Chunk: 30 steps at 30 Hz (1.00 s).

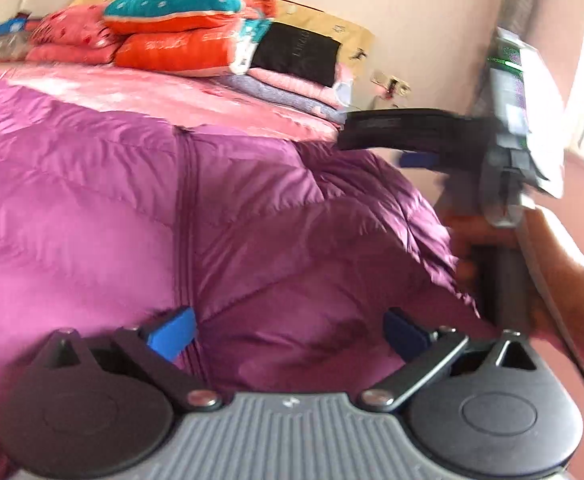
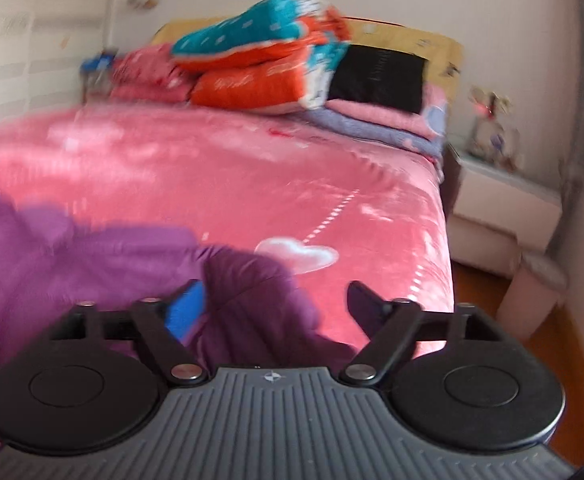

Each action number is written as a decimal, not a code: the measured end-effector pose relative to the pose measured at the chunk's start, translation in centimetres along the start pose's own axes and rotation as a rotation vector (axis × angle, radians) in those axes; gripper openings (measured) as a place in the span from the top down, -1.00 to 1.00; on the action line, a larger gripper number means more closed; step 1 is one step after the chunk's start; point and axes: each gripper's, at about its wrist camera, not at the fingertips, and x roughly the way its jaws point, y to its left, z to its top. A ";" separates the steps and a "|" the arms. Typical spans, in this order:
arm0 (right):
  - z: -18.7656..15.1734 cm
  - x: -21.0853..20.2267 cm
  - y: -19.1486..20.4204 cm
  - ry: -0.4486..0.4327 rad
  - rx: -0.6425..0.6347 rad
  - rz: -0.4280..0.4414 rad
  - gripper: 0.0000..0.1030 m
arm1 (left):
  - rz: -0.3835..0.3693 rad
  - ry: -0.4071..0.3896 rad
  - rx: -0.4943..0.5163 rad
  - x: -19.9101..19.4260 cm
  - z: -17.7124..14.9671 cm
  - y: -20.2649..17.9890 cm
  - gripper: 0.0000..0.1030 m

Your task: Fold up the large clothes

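A large purple quilted down jacket (image 1: 140,208) lies spread on the pink bedspread (image 2: 220,176). My left gripper (image 1: 288,334) hovers just over it, open, the blue pads (image 1: 172,334) wide apart with only flat fabric below. My right gripper (image 2: 277,308) is open as well. A dark purple fold of the jacket (image 2: 252,292) bulges up between its fingers (image 2: 366,308), and neither pad presses on it. In the left wrist view the right gripper (image 1: 376,146) shows at the right over the jacket's edge, with a person's hand (image 1: 564,276) on its handle.
Folded teal, orange and pink quilts (image 2: 268,56) and a black item (image 2: 376,80) are stacked by the headboard (image 2: 424,40). A white nightstand (image 2: 504,208) and a pale bin (image 2: 532,292) stand right of the bed on the wooden floor.
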 end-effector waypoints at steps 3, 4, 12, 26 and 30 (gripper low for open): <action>0.7 -3.1 -2.6 -0.023 0.137 0.002 -0.94 | 0.042 -0.003 -0.043 -1.9 0.5 0.4 -0.91; 0.8 -4.1 -3.5 -0.031 0.177 0.007 -0.94 | 0.051 -0.009 -0.048 -2.6 0.6 0.4 -0.91; -2.2 -14.3 -7.4 -0.059 0.368 -0.037 -0.96 | 0.132 -0.076 -0.016 -10.6 2.5 0.4 -0.91; -8.4 -27.7 -6.8 -0.071 0.542 -0.106 -1.00 | 0.292 -0.136 0.114 -25.9 0.9 -1.7 -0.93; -8.9 -29.8 -5.8 -0.061 0.537 -0.104 -1.00 | 0.313 -0.133 0.119 -29.1 -1.0 -2.0 -0.93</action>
